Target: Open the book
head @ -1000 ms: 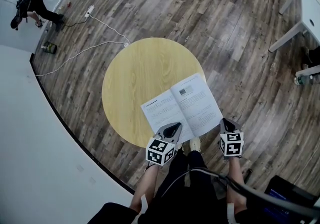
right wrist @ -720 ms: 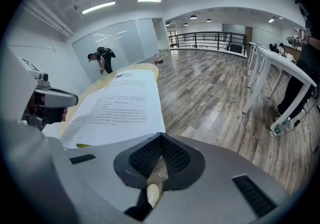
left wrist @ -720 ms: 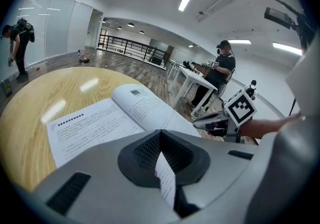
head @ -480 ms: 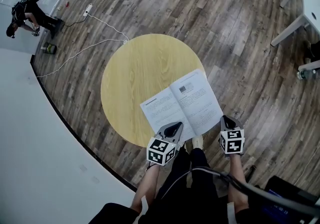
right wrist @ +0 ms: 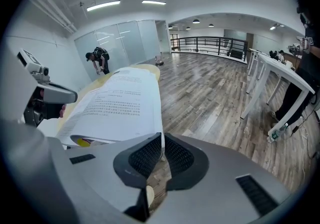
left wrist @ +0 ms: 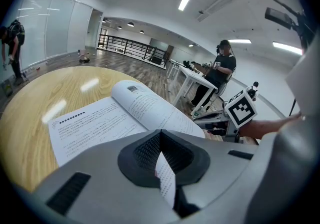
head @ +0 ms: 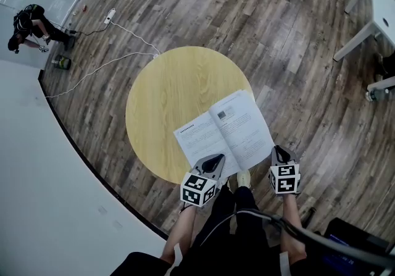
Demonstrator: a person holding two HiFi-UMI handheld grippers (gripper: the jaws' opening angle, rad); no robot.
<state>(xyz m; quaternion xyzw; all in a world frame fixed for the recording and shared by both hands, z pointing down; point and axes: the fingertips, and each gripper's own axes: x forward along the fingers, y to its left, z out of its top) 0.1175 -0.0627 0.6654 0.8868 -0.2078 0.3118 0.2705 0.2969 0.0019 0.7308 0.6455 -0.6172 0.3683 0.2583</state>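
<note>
No word or number can be read. Lines of black print are seen on both open pages of the book (head: 225,133), headed on the left page by a bolder line (left wrist: 72,118) (too small and soft for any character to be made out). Only black-and-white square patterns, not letters, are borne by the marker cubes (head: 197,188).

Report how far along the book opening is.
Done: the book lies open on the round table, both printed pages facing up, its near side overhanging the edge. In hand: the left gripper is shut on a sheet at the near edge, and the right gripper pinches the right page's corner. Left: probably only letting go, if anything.
</note>
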